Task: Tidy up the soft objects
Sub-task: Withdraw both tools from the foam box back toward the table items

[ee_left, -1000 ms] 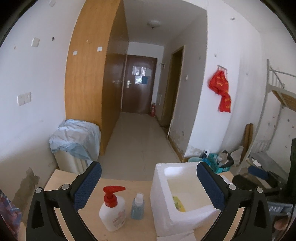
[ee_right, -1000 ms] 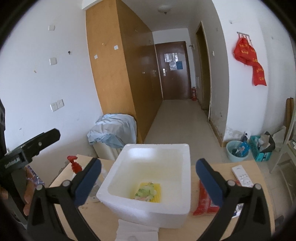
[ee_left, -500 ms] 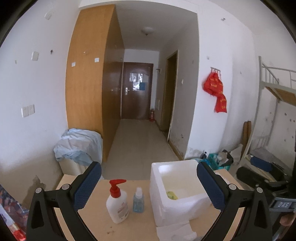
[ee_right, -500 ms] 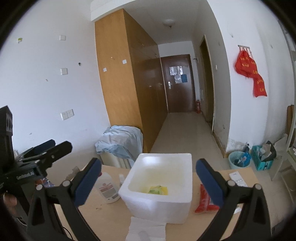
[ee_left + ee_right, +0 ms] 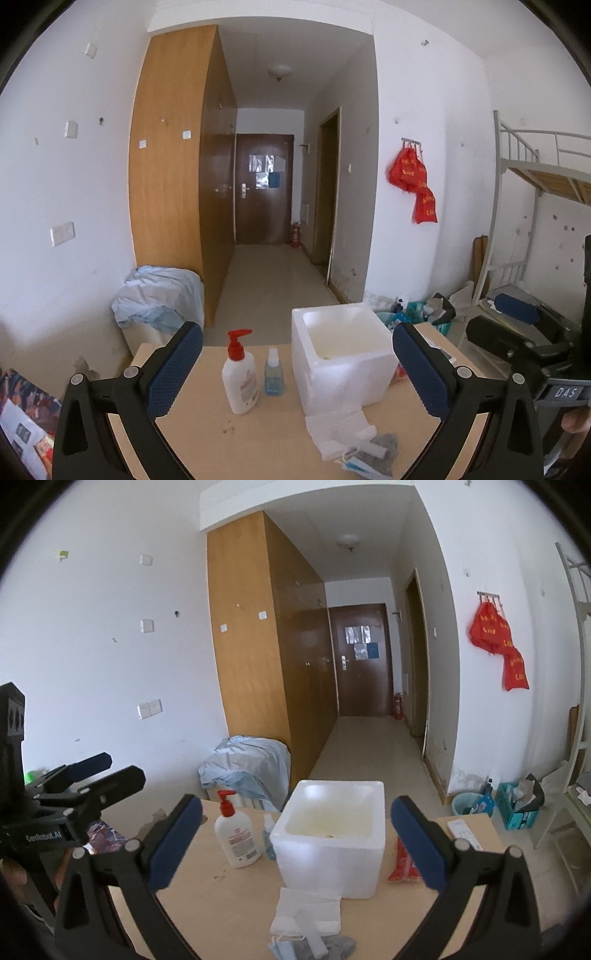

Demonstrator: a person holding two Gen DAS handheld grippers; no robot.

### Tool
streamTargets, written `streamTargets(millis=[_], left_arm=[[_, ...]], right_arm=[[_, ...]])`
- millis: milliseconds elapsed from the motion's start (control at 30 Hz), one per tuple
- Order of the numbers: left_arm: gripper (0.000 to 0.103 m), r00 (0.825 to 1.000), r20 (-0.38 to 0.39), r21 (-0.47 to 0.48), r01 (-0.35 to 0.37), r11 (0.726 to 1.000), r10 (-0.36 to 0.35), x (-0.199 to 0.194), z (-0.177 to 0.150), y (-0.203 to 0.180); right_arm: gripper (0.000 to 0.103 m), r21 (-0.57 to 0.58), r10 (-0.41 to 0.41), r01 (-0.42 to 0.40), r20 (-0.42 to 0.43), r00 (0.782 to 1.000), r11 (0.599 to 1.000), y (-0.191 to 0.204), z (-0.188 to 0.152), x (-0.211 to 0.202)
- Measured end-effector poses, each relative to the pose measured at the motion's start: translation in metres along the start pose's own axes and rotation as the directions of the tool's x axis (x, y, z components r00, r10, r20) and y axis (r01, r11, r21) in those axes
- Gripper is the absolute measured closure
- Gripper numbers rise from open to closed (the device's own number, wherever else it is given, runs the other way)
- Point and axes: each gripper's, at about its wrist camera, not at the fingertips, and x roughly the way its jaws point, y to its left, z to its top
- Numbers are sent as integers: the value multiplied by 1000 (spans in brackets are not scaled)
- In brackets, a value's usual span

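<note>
So both grippers hang above the table w/ nothing in them: left gripper (image 5: 297,373) jaws spread wide, right gripper (image 5: 295,843) same. Foam box (image 5: 330,830) sits mid-frame in both views; something yellowish lies at its bottom, too dim to name. Soft pile (image 5: 308,932), i.e. white tissue pack, blue mask and a grey cloth, lies lower centre, just in front of the box. Red packet (image 5: 402,864) sits right of the box, pump bottle (image 5: 234,836) and small blue bottle (image 5: 274,374) to its left. Step, I judge: between picks. Next move calls for dropping onto the pile, pinching one item, then lifting it over the box rim.
</note>
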Motion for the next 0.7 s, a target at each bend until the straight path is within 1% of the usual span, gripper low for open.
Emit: streamTargets(millis=[100,233,400,500,567,633,700], left_arm=[[0,1000,2,8,-11,1000,11,-13,-4,-1],[0,999,26,17,-24,1000,23,-28,-9,-5],[0,998,65,3,-12,1000,12,-42,-26,-2],[0,996,92,-7,-3,1000,4,-50,-41,0],[0,993,118,-3,5,1000,-5,-54,-52,-1],[0,989,146,-16,-3,1000,6,-57,-65,-2],[0,987,160,-29,-11,1000,15,-59,-80,-1]], right_arm=[[0,-4,7,-7,13,1000,1000,5,-4,-12],[0,-9,11,-11,28,1000,1000,8,-7,-25],[0,-20,16,-15,41,999,1000,14,-19,-35],[0,-21,23,-22,51,998,1000,17,-31,-40],[0,-24,-2,4,49,999,1000,18,-40,-41],[0,-32,-18,20,57,998,999,20,-51,-42],[0,-29,-6,8,66,998,1000,20,-59,-45]])
